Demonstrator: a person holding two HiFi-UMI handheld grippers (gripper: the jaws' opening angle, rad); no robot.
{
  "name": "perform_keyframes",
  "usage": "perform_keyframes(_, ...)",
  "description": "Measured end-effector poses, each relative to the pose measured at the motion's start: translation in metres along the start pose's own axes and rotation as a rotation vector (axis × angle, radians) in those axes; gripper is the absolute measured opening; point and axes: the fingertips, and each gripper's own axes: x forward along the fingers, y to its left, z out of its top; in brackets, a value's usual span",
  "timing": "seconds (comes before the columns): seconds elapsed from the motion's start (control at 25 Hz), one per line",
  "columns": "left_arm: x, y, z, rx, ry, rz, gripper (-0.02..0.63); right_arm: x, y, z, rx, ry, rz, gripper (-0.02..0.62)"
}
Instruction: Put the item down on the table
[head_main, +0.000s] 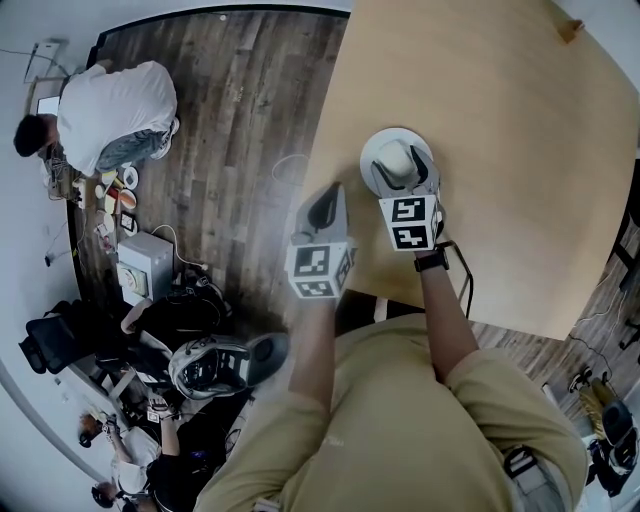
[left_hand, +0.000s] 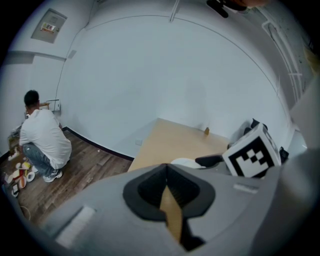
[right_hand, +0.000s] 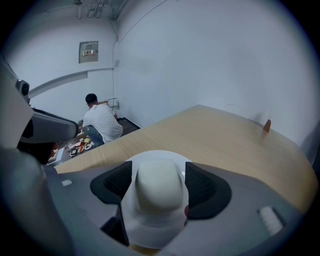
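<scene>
Jaws of the left gripper (left_hand: 166, 172) were seen pressed together on nothing, at the near left edge of the table (head_main: 500, 120). Just to its right and a little farther, the right gripper (head_main: 400, 172) was closed on the white hat (right_hand: 159, 187), one pad at each side of the crown. The hat was held low over the near part of the table; whether the brim already touched the wood could not be told.

The hat was judged light and probably soft, its wide brim likely to flex, so the crown's sides were judged the surest hold. It stood upright, crown up and brim about level. Being nearly round, it showed no marked long axis beyond the vertical one.

A small brown object (right_hand: 267, 125) stood at the far right edge. Far left, a crouching person (head_main: 110, 110) was seen on the floor.
</scene>
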Motion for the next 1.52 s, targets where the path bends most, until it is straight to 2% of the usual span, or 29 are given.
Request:
perform_keyframes(0.28, -0.024, -0.008, 0.023, 0.028, -0.065, -0.011, 0.003, -0.047, 0.008, 0.016, 0.05, -0.087, -0.01, 0.326)
perform_keyframes(0.36, -0.035, -0.019, 0.031, 0.044, -0.088, -0.023, 0.003, -0.07, 0.01, 0.02, 0.083, -0.12, -0.014, 0.277)
perform_keyframes(0.48, -0.055, -0.035, 0.044, 0.069, -0.125, -0.047, 0.003, -0.106, 0.014, 0.036, 0.129, -0.2, -0.018, 0.251)
perform_keyframes(0.72, -0.093, -0.053, 0.086, 0.133, -0.24, -0.08, 0.003, -0.172, 0.018, 0.083, 0.09, -0.369, -0.071, 0.203)
perform_keyframes(0.92, -0.145, -0.065, 0.118, 0.19, -0.336, -0.1, 0.003, -0.239, 0.024, 0.109, 0.055, -0.486, -0.144, 0.151)
perform_keyframes(1.12, -0.193, -0.081, 0.143, 0.241, -0.412, -0.116, 0.003, -0.3, 0.023, 0.127, 0.052, -0.584, -0.222, 0.093)
perform_keyframes(1.36, -0.233, -0.097, 0.164, 0.268, -0.495, -0.134, 0.003, -0.353, 0.026, 0.139, 0.088, -0.681, -0.275, 0.008)
perform_keyframes(1.52, -0.244, -0.103, 0.163, 0.268, -0.521, -0.136, 0.003, -0.369, 0.025, 0.135, 0.083, -0.695, -0.297, 0.008)
